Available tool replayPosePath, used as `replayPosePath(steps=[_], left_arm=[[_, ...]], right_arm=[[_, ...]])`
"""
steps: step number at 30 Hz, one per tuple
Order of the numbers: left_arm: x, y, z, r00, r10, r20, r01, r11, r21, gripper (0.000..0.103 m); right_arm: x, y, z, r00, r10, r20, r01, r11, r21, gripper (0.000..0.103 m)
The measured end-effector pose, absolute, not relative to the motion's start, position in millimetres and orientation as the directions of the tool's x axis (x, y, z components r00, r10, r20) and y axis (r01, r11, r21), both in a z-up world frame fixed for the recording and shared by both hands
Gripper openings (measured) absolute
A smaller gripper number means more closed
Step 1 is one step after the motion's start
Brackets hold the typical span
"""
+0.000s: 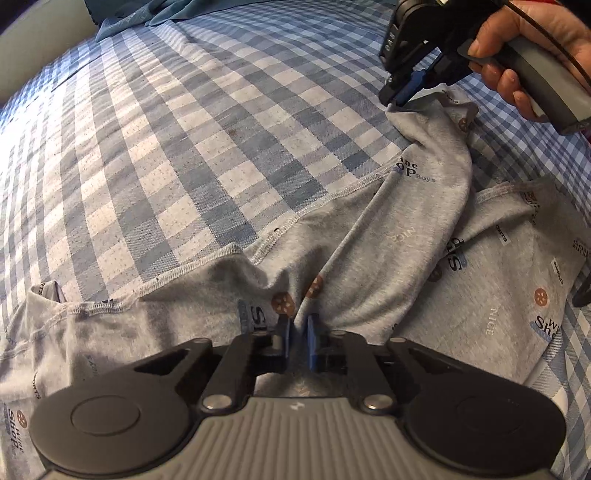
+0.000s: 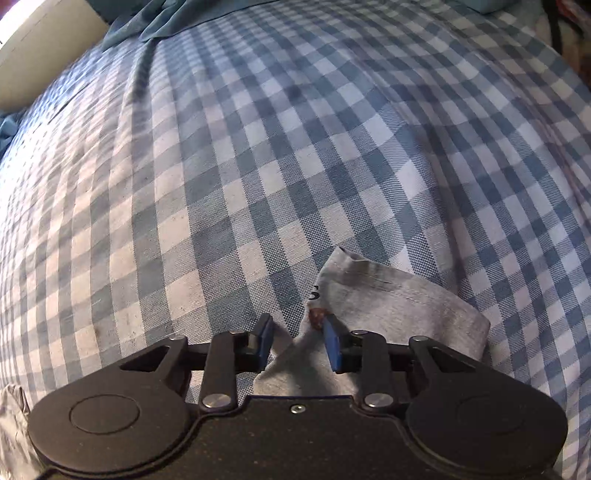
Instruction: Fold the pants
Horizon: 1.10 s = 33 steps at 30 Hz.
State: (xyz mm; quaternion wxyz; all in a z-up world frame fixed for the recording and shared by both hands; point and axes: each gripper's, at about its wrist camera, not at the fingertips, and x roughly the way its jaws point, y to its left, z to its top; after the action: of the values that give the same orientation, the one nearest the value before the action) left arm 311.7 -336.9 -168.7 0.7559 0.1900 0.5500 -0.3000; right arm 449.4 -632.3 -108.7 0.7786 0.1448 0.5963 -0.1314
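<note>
My left gripper (image 1: 298, 326) is pinched together on a raised fold of the grey printed pants (image 1: 369, 258), its blue pads (image 1: 312, 343) nearly meeting with the cloth gathered up between them. From that pinch a ridge of fabric runs up and away to my right gripper (image 1: 400, 96), held in my right hand (image 1: 535, 48), which sits at the far corner of the lifted cloth. In the right wrist view, the right gripper (image 2: 298, 341) stands apart, its blue pads (image 2: 332, 347) spread either side of the hemmed corner (image 2: 388, 295), which lies loose between them. The pants, marked with lettering and brown button motifs, lie spread and rumpled on a bed covered in a blue-and-white checked sheet (image 1: 184, 147). A teal cloth (image 2: 166, 18) lies bunched at the bed's far edge.
</note>
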Motion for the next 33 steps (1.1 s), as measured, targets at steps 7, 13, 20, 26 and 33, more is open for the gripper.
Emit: replayPosePath(steps=[7,13,20,26,33], left_arm=[[294.1,-336.8,-151.5,0.242,-0.267,-0.933,0.732,0.682,-0.005,0.000],[266.6,-331.9,-125.7,0.310,-0.296,-0.904,0.775,0.629,0.060,0.000],[221.0,-338.1,-108.9,0.408,-0.311,-0.858,0.840,0.497,0.219,0.000],[195.8,-351.5,-137.6,0.346,-0.274,-0.897,0.894,0.387,0.227,0.000],[171.4,-353.8,-149.1,0.349,-0.255,-0.902,0.910,0.322,0.261,0.000]], right_arm=[[394.9,-667.2,-63.5,0.423,0.023,-0.906,0.461,0.855,0.238,0.000],[331.1,-680.0,10.2,0.594,-0.003,-0.804,0.384,0.879,0.281,0.000],[220.1,-688.0,49.6,0.680,-0.044,-0.732,0.408,0.852,0.328,0.000],[144.1,-694.4,-11.1,0.567,-0.087,-0.819,0.569,0.760,0.314,0.000],[101.4,-693.6,-52.8,0.521,-0.052,-0.852,0.659,0.659,0.363,0.001]])
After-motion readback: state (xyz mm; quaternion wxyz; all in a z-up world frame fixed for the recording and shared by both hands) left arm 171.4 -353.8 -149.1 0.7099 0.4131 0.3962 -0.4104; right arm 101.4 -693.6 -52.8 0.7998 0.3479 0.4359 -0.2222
